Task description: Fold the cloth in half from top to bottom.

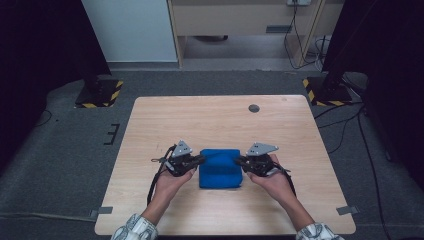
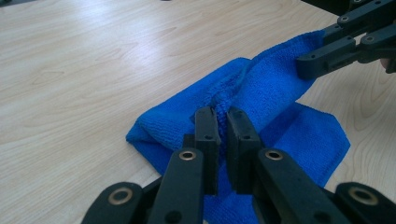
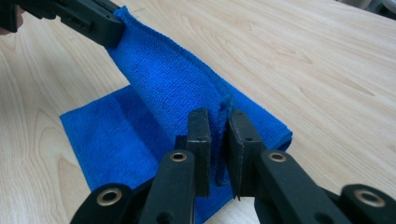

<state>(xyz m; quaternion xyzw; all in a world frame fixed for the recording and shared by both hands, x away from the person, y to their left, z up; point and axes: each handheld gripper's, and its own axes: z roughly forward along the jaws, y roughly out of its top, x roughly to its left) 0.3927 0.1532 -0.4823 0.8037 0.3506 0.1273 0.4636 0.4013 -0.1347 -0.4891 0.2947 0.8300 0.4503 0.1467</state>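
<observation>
A blue cloth [image 1: 220, 169] lies folded on the wooden table [image 1: 215, 115], near its front middle. My left gripper [image 1: 202, 159] pinches the cloth's left edge, and my right gripper [image 1: 239, 161] pinches its right edge. In the left gripper view the jaws [image 2: 223, 112] are shut on a raised fold of the cloth [image 2: 261, 88], with the right gripper [image 2: 303, 67] gripping the far corner. The right gripper view has its jaws [image 3: 218, 114] closed on the cloth's edge [image 3: 168, 79], while the left gripper [image 3: 116, 28] holds the other corner. The top layer is lifted between them above the lower layer.
A small grey round cap [image 1: 254, 108] sits in the table's far right part. Two stands with yellow-black striped bases [image 1: 100, 92] [image 1: 325, 92] rest on the floor beyond the table's far corners. Cables run along the floor at the right.
</observation>
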